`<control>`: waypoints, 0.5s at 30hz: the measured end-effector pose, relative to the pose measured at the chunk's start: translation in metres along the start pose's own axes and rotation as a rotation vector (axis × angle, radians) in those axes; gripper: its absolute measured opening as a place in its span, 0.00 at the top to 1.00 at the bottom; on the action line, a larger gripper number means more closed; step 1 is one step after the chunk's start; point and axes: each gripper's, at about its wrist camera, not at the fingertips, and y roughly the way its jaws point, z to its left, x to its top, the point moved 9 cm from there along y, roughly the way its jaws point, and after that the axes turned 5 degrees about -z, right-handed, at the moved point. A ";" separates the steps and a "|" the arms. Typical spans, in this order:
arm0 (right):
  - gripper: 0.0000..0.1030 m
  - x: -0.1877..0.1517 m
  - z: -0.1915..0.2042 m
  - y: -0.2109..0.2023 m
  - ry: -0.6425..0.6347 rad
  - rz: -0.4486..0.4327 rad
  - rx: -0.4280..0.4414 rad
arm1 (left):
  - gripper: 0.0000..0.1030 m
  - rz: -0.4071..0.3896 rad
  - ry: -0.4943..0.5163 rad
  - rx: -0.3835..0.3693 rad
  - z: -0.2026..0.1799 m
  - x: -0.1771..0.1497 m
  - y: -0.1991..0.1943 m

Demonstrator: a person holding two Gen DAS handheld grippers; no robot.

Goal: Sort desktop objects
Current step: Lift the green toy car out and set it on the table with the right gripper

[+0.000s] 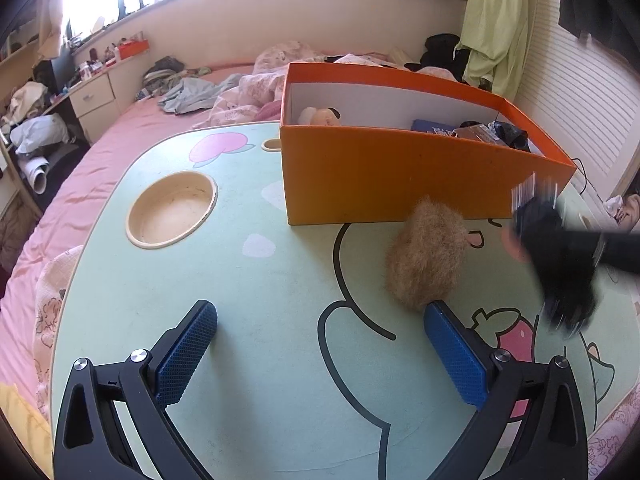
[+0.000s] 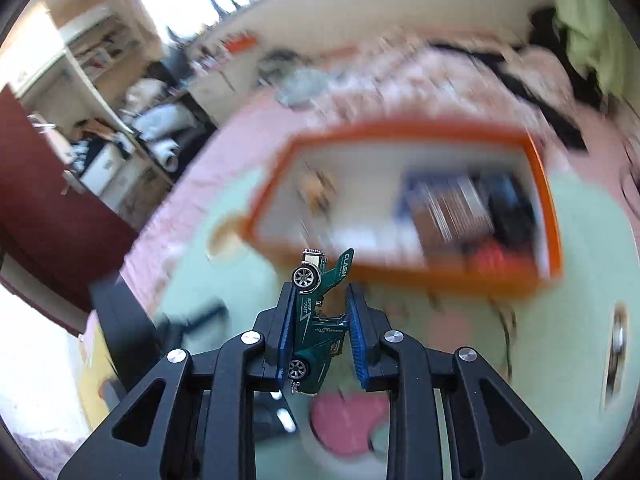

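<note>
One toy car [image 2: 316, 320] clamped in right fingers [image 2: 280, 336]; left fingers [image 1: 188, 352] spread, empty; one box [image 1: 400, 176].

Both wrist cameras look steeply down along their fingers, close over the green table [image 1: 248, 320], each facing the orange box [image 1: 380, 176] beyond.

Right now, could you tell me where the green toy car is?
In the right wrist view, the green toy car is clamped between the right gripper pads, nose up, above the table and just short of the orange box.
</note>
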 end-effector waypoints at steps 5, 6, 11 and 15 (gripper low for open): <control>0.75 -0.024 -0.034 0.028 0.033 0.049 -0.122 | 0.00 0.005 0.011 0.015 0.000 -0.002 0.000; 0.74 -0.021 -0.036 0.029 0.035 0.024 -0.117 | 0.00 0.005 0.011 0.015 0.000 -0.002 0.000; 0.72 -0.013 -0.042 0.017 0.082 -0.055 -0.103 | 0.00 -0.002 -0.007 -0.003 0.000 -0.001 -0.002; 0.38 -0.013 -0.043 -0.010 0.071 -0.170 -0.089 | 0.00 -0.011 -0.021 -0.023 0.000 0.001 -0.004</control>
